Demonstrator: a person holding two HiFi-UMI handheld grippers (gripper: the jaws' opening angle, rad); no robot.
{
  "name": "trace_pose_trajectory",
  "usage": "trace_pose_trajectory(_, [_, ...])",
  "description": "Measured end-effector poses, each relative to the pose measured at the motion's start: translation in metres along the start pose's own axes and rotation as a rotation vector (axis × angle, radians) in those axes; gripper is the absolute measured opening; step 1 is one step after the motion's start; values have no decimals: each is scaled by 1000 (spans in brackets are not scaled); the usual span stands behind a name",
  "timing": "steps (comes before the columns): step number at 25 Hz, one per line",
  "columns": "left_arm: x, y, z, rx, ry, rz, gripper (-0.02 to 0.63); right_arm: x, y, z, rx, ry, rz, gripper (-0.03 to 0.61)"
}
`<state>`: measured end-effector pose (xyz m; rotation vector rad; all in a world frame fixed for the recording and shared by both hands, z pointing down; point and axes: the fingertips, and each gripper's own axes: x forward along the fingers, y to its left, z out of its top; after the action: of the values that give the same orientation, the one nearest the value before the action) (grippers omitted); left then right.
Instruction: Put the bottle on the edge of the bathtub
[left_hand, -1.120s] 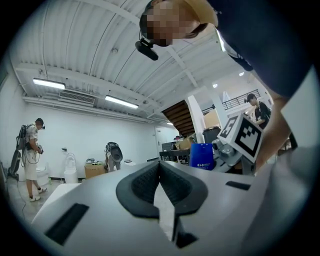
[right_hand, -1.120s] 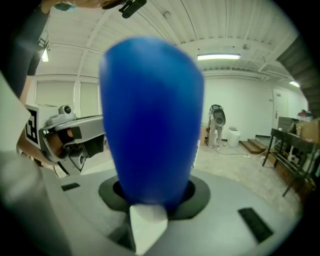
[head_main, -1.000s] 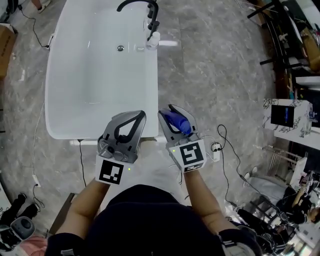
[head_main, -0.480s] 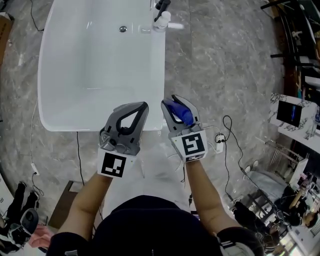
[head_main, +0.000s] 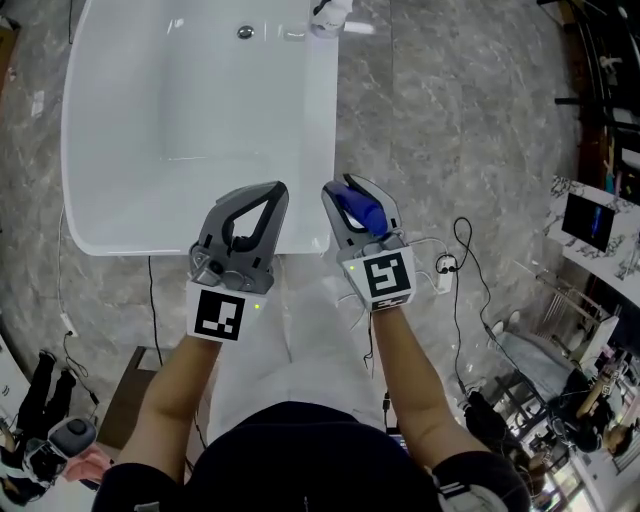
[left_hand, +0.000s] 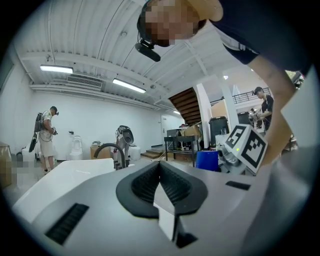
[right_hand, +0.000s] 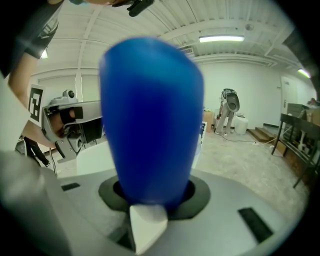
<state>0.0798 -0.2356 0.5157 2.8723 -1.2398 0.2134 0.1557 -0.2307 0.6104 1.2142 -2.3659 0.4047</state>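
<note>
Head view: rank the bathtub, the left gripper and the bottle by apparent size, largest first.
Largest: bathtub, though cropped at the top.
Next: left gripper, nearer the camera.
Smallest: bottle, mostly hidden in the right gripper, so its full size is unsure.

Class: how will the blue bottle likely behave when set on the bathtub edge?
The bottle looks smooth, so it may slip in the right gripper. Its far end looks rounded, so it could tip or roll on the glossy, narrow bathtub edge.
</note>
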Motion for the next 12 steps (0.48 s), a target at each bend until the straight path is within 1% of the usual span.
trace_pose_trajectory(12, [4,1,-19,-11,36,-1,2,13,-2,-19,-12,32,18,141])
